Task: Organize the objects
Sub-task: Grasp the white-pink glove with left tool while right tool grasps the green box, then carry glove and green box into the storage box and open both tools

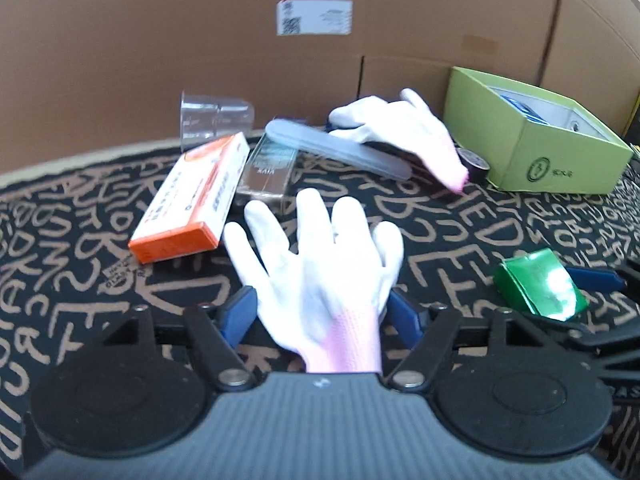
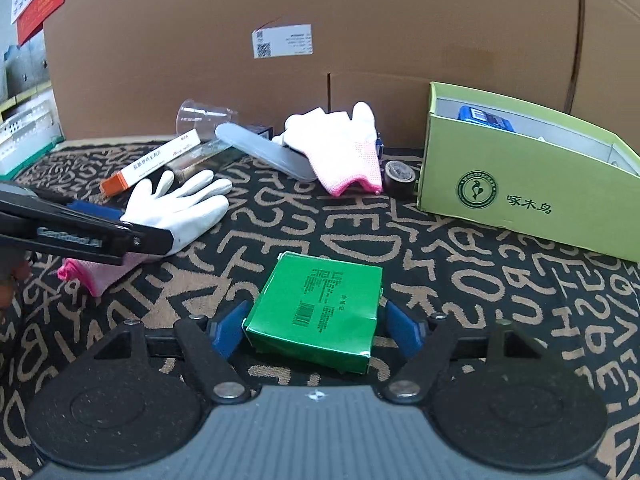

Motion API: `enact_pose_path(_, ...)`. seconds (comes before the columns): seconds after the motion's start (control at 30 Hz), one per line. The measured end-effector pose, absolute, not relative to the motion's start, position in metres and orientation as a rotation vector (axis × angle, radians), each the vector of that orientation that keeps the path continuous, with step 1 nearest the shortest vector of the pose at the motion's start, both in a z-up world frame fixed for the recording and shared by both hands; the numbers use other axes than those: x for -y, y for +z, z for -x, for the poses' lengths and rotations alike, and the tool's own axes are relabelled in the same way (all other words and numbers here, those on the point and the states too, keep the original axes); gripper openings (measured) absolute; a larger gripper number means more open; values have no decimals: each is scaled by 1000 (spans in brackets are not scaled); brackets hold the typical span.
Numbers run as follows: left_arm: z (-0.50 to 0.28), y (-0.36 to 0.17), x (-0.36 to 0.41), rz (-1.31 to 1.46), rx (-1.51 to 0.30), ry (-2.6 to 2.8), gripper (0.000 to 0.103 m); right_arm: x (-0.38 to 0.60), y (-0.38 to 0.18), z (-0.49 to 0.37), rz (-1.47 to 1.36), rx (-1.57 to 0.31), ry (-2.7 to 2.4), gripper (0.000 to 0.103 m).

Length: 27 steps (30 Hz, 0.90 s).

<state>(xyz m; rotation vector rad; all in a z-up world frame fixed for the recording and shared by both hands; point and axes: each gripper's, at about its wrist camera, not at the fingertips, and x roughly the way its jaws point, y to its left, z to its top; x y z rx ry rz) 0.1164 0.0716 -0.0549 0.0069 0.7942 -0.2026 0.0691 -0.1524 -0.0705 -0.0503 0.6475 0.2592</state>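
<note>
Left gripper (image 1: pixel 320 312): fingers standing spread, straddling a white glove (image 1: pixel 320 260) lying flat on the lettered surface (image 1: pixel 460 232).
Right gripper (image 2: pixel 316 326): fingers pinching a green box (image 2: pixel 316 308).
Lime-green carton (image 2: pixel 520 192): sitting at the far right.

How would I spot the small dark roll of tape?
Find the open lime-green cardboard box at the right of the patterned cloth. The small dark tape roll lies at its left end, beside the pink-cuffed white glove; nothing else there is round.
</note>
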Motion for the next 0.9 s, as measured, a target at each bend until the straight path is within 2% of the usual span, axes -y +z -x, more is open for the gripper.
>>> enact_pose_path(0.07, -118, -55, -72, -9, -788, -192, 50, 155, -70, -69, 38, -641, 256, 78)
enact_pose_path(0.1, -118, -54, -71, -24, -787, -199, 32, 157, -70, -69, 32, -638, 254, 78)
enact_pose_path(0.17, -119, -51, -71, 9, -808, -234, 31, 160, -71, -68, 21, -635, 252, 78)
enact_pose_path(0.27, -118, -51, -63, -18, -808, -234, 36, 163, -72, -69, 2, -634, 252, 78)
enact_pose_path(0.3, -118, -51, -59, -26, -809, -233, 36, 162, -73, -69, -2, -634, 251, 74)
enact_pose_path(0.33, -118, -51, -56, -35, -808, -235, 29, 162, -74, -68, -4, -633, 255, 69)
enact_pose_path(0.4, -118, -50, -50, -46, -810, -250, 9, 164, -74, -66, 0, -623, 265, 68)
enact_pose_path(0.6, -110, -27, -26, -43, -774, -337, 8, 186, -66, -56, -55, -585, 258, 67)
enact_pose_path(0.9, -119, 48, 48, -35, -641, -558, 8, 247, -14, -50, -22, -420, 141, 67)
